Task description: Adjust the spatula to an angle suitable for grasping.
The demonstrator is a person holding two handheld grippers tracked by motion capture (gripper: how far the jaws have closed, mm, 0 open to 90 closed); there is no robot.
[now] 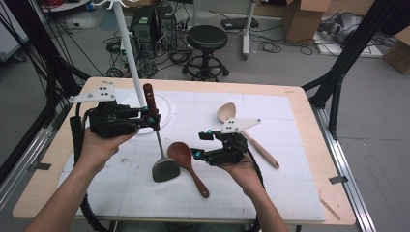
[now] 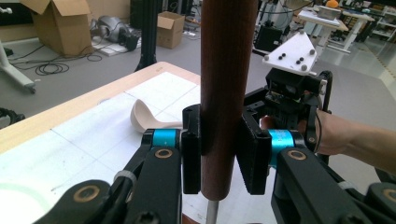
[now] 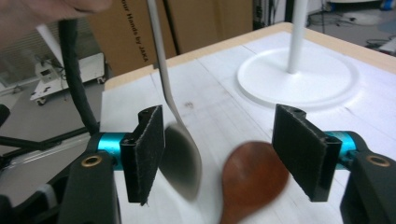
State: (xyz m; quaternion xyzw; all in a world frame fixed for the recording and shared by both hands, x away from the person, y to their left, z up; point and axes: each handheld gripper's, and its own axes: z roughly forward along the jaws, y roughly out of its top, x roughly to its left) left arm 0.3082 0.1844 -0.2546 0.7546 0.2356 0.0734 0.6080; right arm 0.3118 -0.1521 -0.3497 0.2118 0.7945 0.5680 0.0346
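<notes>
We hold the left gripper [image 1: 145, 117] clamped on the dark brown wooden handle of the spatula [image 1: 158, 140], and in the left gripper view both black pads press flat against that handle [image 2: 227, 93], which stands upright between them. The spatula hangs down from this grip, its thin metal shaft running to the grey blade [image 1: 166, 170], which sits low over the white mat [image 1: 270, 193] near the middle of the table [image 1: 309, 104]. Just to the right of the blade lies the dark wooden spoon [image 1: 187, 163], bowl toward the far side, handle pointing toward us. Our right gripper [image 1: 197, 153] hovers just beside that spoon, and its jaws stand apart with nothing pressed between them; in the right gripper view the spoon's bowl [image 3: 252, 179] and the blurred blade [image 3: 183, 158] show in the gap beyond the pads. Behind the right gripper lies a pale wooden spoon [image 1: 244, 133]. The white stand [image 1: 129, 48] rises from its round base beside the left gripper.
</notes>
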